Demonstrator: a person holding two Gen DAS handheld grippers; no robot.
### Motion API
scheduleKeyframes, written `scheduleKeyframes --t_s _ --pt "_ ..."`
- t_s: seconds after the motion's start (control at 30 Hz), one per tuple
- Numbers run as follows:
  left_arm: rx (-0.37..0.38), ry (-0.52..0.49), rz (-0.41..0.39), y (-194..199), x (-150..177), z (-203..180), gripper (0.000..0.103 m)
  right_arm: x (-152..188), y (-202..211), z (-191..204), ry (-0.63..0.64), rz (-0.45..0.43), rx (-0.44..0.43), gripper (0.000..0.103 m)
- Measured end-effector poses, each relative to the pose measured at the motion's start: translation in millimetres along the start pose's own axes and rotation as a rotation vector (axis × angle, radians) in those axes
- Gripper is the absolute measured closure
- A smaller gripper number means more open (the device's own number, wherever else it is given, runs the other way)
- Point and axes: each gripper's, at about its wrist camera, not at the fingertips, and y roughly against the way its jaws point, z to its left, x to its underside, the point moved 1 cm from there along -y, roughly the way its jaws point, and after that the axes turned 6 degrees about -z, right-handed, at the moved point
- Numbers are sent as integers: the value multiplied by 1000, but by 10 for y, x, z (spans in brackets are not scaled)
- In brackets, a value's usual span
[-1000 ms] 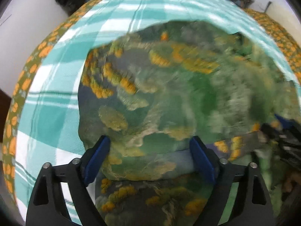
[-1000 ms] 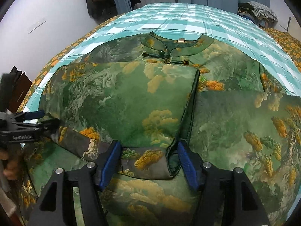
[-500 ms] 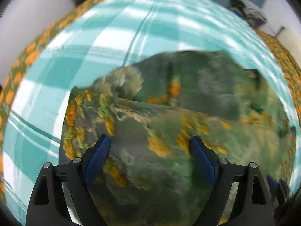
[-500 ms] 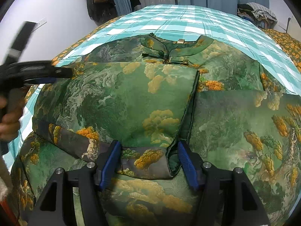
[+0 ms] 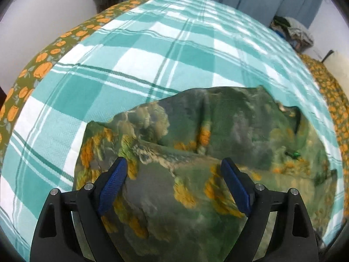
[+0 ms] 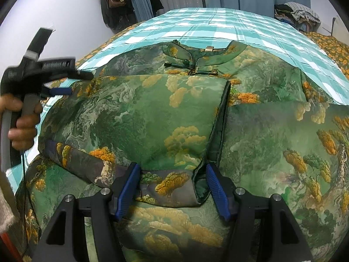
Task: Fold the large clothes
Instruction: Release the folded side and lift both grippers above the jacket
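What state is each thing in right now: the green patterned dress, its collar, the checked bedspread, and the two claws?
Green dress: lying on the bed, partly folded, one side panel laid over the middle.
Collar: flat at the far end, its fastening closed.
Folded sleeve end: lying between the right claw's fingers.
Checked bedspread: spread flat under the dress.
Left claw: open, empty, above the dress's edge.
Right claw: open, astride the folded sleeve end.

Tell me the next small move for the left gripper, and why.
Probably lower the left gripper onto the garment's left shoulder edge and close there. Its fingers stand wide apart over the green printed garment with nothing between them, while the right gripper frames the folded sleeve cuff. That left side looks unfolded.
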Motion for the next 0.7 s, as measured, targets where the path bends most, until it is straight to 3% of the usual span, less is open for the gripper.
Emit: scheduleKeyframes --t_s 0.1,0.2,0.57,0.7 --pt "-12 32 58 -215 48 114 11 5 2 0 0 0 0 39" --pt "3 54 57 -191 112 174 11 4 2 4 3 1 2 39" --pt "2 -198 38 389 720 3 8 6 3 7 5 2 7 39" --pt "14 -222 59 620 930 -20 7 -8 -2 8 3 13 10 39"
